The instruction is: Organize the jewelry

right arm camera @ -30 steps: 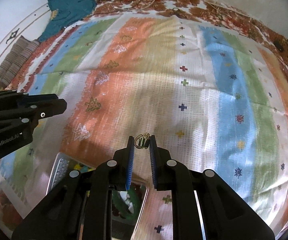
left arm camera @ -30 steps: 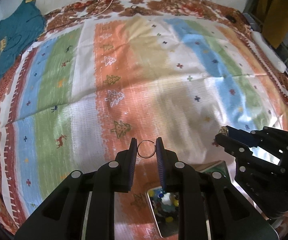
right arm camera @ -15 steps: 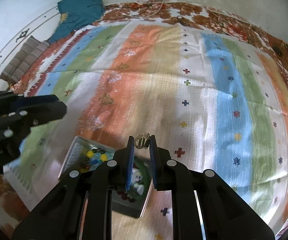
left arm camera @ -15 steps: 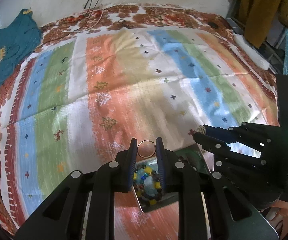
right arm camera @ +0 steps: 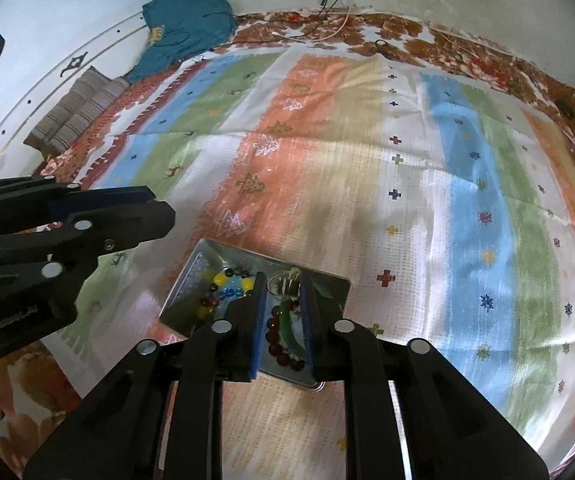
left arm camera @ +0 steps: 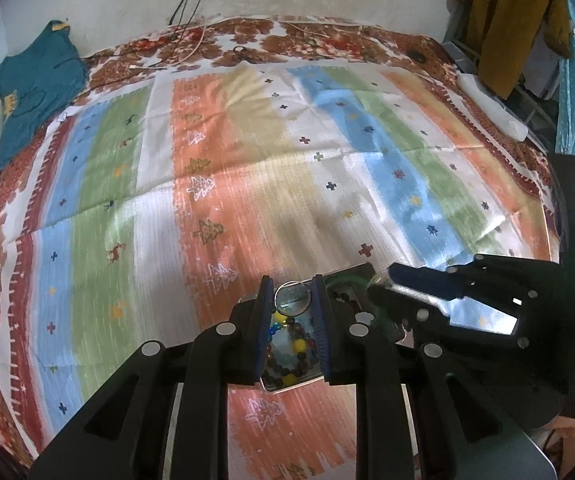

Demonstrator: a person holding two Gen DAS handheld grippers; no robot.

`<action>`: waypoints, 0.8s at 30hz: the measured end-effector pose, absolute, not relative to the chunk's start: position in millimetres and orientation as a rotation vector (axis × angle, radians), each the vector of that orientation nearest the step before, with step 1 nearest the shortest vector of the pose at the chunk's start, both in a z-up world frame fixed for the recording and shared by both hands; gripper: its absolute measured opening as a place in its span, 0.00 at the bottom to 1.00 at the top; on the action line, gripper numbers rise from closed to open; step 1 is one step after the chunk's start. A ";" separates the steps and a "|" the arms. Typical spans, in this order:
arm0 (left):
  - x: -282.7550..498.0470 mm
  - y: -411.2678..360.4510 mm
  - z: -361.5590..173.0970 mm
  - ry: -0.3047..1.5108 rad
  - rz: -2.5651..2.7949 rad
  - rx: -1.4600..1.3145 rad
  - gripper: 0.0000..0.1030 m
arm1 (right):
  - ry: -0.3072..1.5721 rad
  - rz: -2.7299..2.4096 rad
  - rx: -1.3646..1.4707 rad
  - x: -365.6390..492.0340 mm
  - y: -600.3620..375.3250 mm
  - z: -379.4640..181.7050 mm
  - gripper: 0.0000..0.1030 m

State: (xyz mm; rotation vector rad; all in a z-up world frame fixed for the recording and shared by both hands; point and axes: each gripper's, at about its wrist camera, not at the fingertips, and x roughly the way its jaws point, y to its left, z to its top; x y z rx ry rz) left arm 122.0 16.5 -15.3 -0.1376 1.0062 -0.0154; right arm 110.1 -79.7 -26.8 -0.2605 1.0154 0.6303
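A shiny metal tray (right arm camera: 203,258) lies on the striped blanket and holds beaded bracelets (right arm camera: 227,280) and a green bangle (right arm camera: 287,320). My left gripper (left arm camera: 292,292) is shut on a thin silver ring (left arm camera: 292,298) and holds it above the tray (left arm camera: 351,272), over the coloured beads (left arm camera: 291,348). My right gripper (right arm camera: 284,282) is shut on a small gold ornament (right arm camera: 287,280) and holds it above the tray's far right part. Each gripper shows in the other's view, the right one (left arm camera: 383,280) close beside the left.
The blanket (left arm camera: 287,160) covers a bed. A teal garment (left arm camera: 35,88) lies at the far left corner, cables (left arm camera: 191,40) at the far edge, striped cushions (right arm camera: 75,112) at the left. Hanging clothes (left arm camera: 503,20) stand at the right.
Both grippers have pulled back toward me with their pieces. The tray has come into fuller view beneath them, and both pieces now hang over it.
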 end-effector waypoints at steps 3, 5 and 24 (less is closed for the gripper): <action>118.7 19.7 -15.7 1.003 -0.001 -0.156 0.20 | 1.008 0.616 -0.276 106.5 -81.6 -26.9 0.41; 115.6 21.3 -16.1 1.003 0.002 -0.167 0.23 | 1.006 0.604 -0.281 104.7 -84.5 -27.3 0.41; 45.5 18.3 -5.3 0.913 -0.029 -0.177 0.64 | 0.902 0.600 -0.267 50.3 -116.7 -5.1 0.69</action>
